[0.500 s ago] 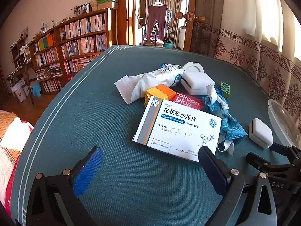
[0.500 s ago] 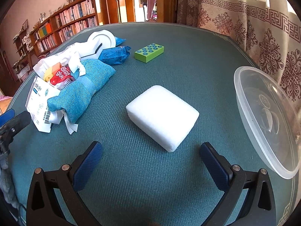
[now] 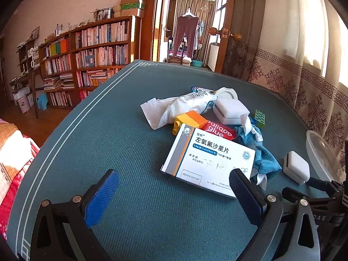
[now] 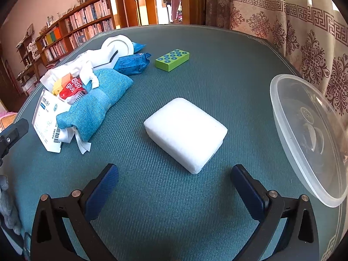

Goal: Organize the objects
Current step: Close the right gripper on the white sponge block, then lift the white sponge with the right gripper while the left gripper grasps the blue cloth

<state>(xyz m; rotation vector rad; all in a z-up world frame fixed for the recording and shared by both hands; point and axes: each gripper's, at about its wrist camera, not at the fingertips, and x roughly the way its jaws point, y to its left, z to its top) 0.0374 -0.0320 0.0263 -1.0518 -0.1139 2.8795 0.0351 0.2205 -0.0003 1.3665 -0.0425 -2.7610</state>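
A pile lies on the green table [image 3: 108, 143]: a white medicine box [image 3: 206, 161], a red balloon-glue pack [image 3: 219, 129], an orange block [image 3: 191, 118], a blue cloth [image 3: 261, 156], a white bag [image 3: 180, 106] and a white case [image 3: 230, 111]. My left gripper [image 3: 174, 192] is open and empty, just short of the medicine box. My right gripper [image 4: 175, 187] is open and empty, just short of a white square case [image 4: 184, 130]. The blue cloth [image 4: 95, 104], a green dotted block [image 4: 173, 59] and a blue packet [image 4: 132, 64] lie further off.
A clear plastic lid [image 4: 308, 137] lies at the table's right edge, near the patterned curtain [image 4: 304, 39]. Bookshelves [image 3: 87, 65] stand beyond the table's left edge. The right gripper's body [image 3: 315, 195] shows at the right of the left wrist view.
My left gripper has moved slightly forward and to the left of the medicine box. My right gripper has edged closer to the white square case.
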